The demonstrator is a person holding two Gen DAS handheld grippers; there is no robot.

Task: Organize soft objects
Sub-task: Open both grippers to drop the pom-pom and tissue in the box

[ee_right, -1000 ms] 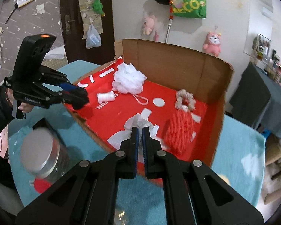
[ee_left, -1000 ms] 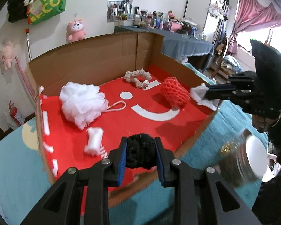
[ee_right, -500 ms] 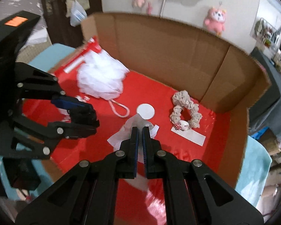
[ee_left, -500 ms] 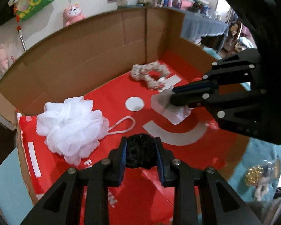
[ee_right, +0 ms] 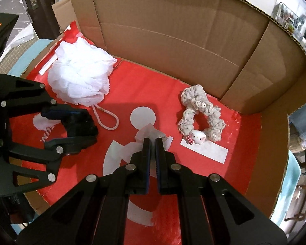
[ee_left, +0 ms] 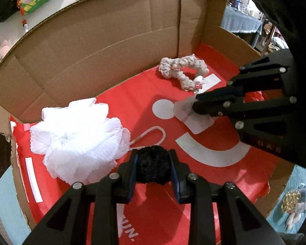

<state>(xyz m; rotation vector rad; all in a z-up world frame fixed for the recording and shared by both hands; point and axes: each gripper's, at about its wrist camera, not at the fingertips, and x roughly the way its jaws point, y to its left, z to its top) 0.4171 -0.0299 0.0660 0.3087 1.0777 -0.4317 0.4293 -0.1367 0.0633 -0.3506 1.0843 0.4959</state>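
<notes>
My left gripper (ee_left: 153, 168) is shut on a black fuzzy ball (ee_left: 153, 166) and holds it over the red floor of the cardboard box (ee_left: 103, 40), beside the white mesh bath pouf (ee_left: 77, 140). My right gripper (ee_right: 153, 140) is shut on a thin white cloth (ee_right: 146, 133), low over the box floor near the white dot. In the left wrist view the right gripper (ee_left: 195, 102) comes in from the right with the cloth (ee_left: 195, 120). In the right wrist view the left gripper (ee_right: 91, 130) is at the left with the black ball (ee_right: 81, 124).
A grey-white knitted scrunchie (ee_right: 202, 112) with a small cat charm lies near the back right corner of the box, also shown in the left wrist view (ee_left: 181, 71). The white pouf (ee_right: 79, 81) lies back left. A small white roll (ee_right: 41, 122) shows behind the left gripper. A glass jar (ee_left: 296, 202) stands outside the box.
Both grippers have moved forward and down into the box with their loads. The red mesh object is now mostly hidden behind the right gripper.
</notes>
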